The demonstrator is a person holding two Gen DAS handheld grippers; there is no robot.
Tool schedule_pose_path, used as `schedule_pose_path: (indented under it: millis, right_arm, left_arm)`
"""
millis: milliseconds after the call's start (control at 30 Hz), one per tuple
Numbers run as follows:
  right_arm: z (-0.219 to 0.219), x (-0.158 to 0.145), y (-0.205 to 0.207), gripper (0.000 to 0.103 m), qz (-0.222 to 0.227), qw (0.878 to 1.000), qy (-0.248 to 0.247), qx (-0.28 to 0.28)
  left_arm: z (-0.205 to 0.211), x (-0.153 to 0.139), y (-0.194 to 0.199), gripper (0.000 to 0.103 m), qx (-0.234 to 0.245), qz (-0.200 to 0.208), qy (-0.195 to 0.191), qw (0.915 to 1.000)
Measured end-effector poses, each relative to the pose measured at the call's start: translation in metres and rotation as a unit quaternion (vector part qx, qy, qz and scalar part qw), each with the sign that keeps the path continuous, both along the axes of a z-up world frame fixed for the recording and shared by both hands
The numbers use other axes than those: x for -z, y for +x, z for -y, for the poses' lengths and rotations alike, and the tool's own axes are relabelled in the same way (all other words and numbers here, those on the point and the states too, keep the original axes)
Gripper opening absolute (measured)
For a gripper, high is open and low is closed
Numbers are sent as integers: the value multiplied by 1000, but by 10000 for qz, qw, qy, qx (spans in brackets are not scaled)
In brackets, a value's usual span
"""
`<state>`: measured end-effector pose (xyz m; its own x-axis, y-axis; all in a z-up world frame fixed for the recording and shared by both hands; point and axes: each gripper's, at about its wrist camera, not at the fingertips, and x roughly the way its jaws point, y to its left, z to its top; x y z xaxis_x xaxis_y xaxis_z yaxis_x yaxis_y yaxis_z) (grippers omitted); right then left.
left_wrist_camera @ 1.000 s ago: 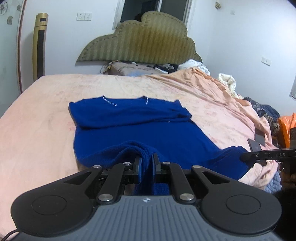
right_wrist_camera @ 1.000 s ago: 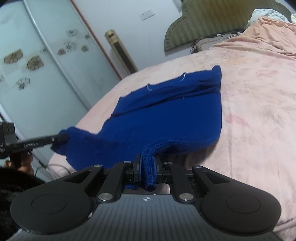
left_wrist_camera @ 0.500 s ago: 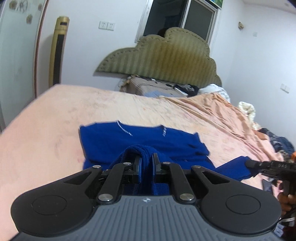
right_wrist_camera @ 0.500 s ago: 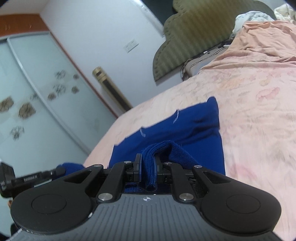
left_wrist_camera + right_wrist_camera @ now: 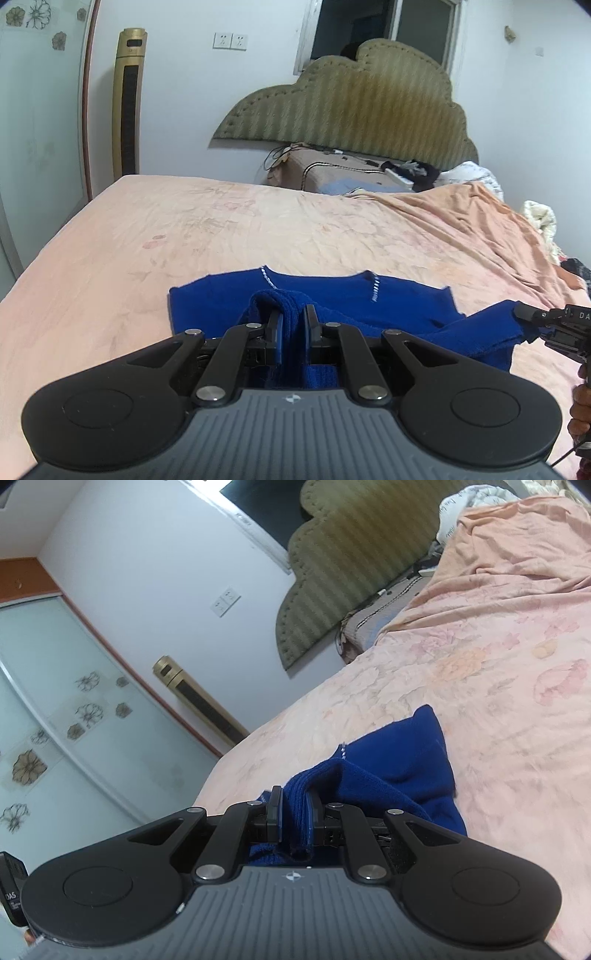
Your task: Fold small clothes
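Observation:
A blue knit top [image 5: 332,299] lies on the pink floral bedsheet [image 5: 258,229], its neckline toward the headboard. My left gripper [image 5: 292,314] is shut on a bunched fold of its lower hem, held over the garment's upper part. My right gripper [image 5: 295,797] is shut on another fold of the same blue top [image 5: 402,764]. In the left wrist view the right gripper [image 5: 532,316] shows at the right edge with blue cloth stretched from it. Most of the garment's lower half is hidden behind the gripper bodies.
A padded olive headboard [image 5: 351,99] stands at the far end, with a cluttered bedside box [image 5: 332,173] before it. A gold tower fan [image 5: 127,103] and a glass wardrobe door [image 5: 55,720] stand on the left. A rumpled peach blanket [image 5: 480,206] and loose clothes [image 5: 539,218] lie at the right.
Both grippers have carried the hem forward toward the neckline, folding the lower half over the upper. The visible flat part of the top has shrunk to a narrow band.

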<state>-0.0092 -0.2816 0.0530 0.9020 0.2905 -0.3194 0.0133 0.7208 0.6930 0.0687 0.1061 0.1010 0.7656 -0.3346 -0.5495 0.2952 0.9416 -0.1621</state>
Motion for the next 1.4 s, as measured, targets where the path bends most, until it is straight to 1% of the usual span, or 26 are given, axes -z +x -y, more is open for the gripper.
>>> schedule_pose_path:
  millis: [167,300,433,467,533,600,633,667,733,800,833,900,933,967,1033,1100,1133,1200,1233,1267,1300,1333,1367,1400]
  right_arm:
    - [9,13,44,16,-203,9996,101,174]
    - [14,26,82,16,-468,9985,123,242]
    - [16,45,117,17,-782,9965,144,242]
    - [16,50,125,18,-873,9958,140,228]
    - [16,59,143,24,-1092,9938,125,186]
    - [17,68,159,39,-1250,9919,94,217]
    - [19,71,165,52,-1248,9919,128,210]
    - [21,73,169,60,-1189,9925,184,227]
    - [27,74,173,62,-1091,9932,205,344]
    - [31,73,175,62,-1115,9924,96,509]
    - [31,71,174,62,-1103,9923,38,555]
    - [25,64,170,62,-959,9940,-163,493]
    - [20,61,167,64,-900,9947,-333,378]
    - [12,60,168,67,-888,9945,-521,195]
    - [1,64,177,70,-980,9922,-739,-198]
    - [-7,73,188,70,-1194,9885,-822,-422]
    - [-8,77,192,69,-1308,9866,-900,-376]
    - [-9,79,195,68,-1458,9822,-1181,-56]
    - [-10,76,193,68,-1465,9805,-1307,60]
    - [-14,71,189,70,-1417,9793,-1444,105]
    - [-21,65,185,71,-1303,9783,-1612,53]
    - [-28,59,182,74,-1186,9770,-1770,-56]
    - [-37,54,178,77,-1069,9758,-1897,-206]
    - [-43,51,177,78,-978,9753,-1952,-334]
  left_arm:
    - [16,14,49,10,-43,-188,229,9996]
    - [28,35,89,10,-128,-446,426,9980]
    - [30,58,122,10,-258,-748,482,9957]
    - [30,64,131,13,-261,-866,466,9948]
    - [25,76,148,14,-329,-1149,309,9924]
    - [17,85,163,18,-418,-1437,53,9887]
    - [10,89,171,22,-461,-1610,-183,9857]
    - [3,91,176,28,-509,-1740,-445,9824]
    - [-13,94,182,30,-680,-1882,-925,9754]
    - [-22,92,187,30,-833,-1915,-1109,9716]
    - [-26,90,187,30,-950,-1871,-1115,9713]
    - [-33,85,186,30,-1190,-1722,-1007,9727]
    - [-36,82,184,30,-1306,-1622,-938,9736]
    - [-38,79,182,30,-1401,-1516,-859,9747]
    - [-37,76,178,30,-1445,-1389,-677,9774]
    - [-27,74,176,30,-1220,-1360,-368,9825]
    - [-19,74,173,30,-1084,-1322,-131,9852]
    - [-2,73,163,30,-757,-1114,268,9905]
    - [8,72,156,30,-457,-929,501,9934]
    - [18,73,150,31,-201,-781,729,9941]
    - [29,74,143,31,76,-628,992,9931]
    - [38,76,136,34,324,-494,1239,9905]
    - [49,80,130,40,560,-336,1543,9859]
    - [58,84,125,46,698,-202,1811,9808]
